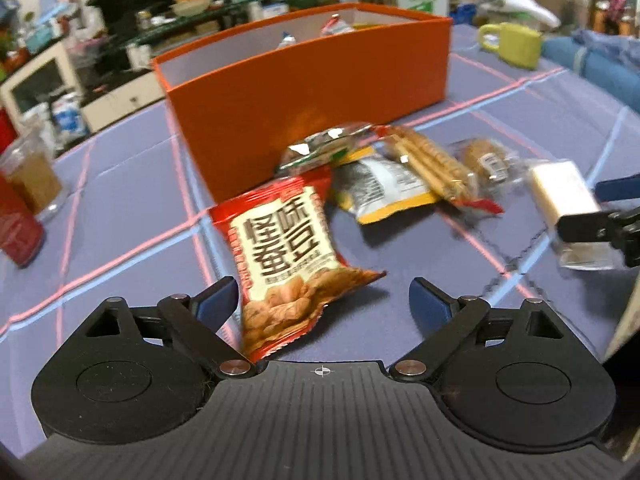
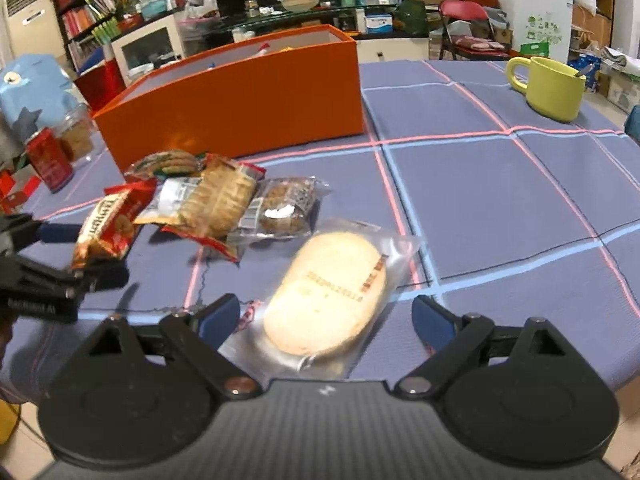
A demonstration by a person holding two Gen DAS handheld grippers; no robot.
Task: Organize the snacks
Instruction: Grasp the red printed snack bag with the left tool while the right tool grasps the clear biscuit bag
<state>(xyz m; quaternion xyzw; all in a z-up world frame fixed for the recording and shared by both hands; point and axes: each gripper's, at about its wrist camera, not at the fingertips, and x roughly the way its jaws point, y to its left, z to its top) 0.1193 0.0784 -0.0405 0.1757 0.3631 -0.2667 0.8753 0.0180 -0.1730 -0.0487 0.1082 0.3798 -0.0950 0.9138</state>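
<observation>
On the left, the left wrist view shows the left tool [image 1: 322,298] with jaws spread wide, holding nothing; the red peanut packet [image 1: 286,256] lies between its fingers on the tabletop [image 1: 132,216], long axis running from the tool toward the orange box [image 1: 312,100]. Only this view shows that packet's printed face square-on. In the right wrist view the same packet sits at the far left, seen edge-on beside the left tool's dark fingers. That view alone gives the pale oval cake in its clear wrapper [image 2: 326,292] in full, lying between the fingers of the right tool [image 2: 326,314], which gapes wide and grips nothing. The cake's long axis slants from near left to far right. The other snacks [image 2: 224,200] lie heaped before the box, and a yellow-green mug [image 2: 554,86] stands far right.
</observation>
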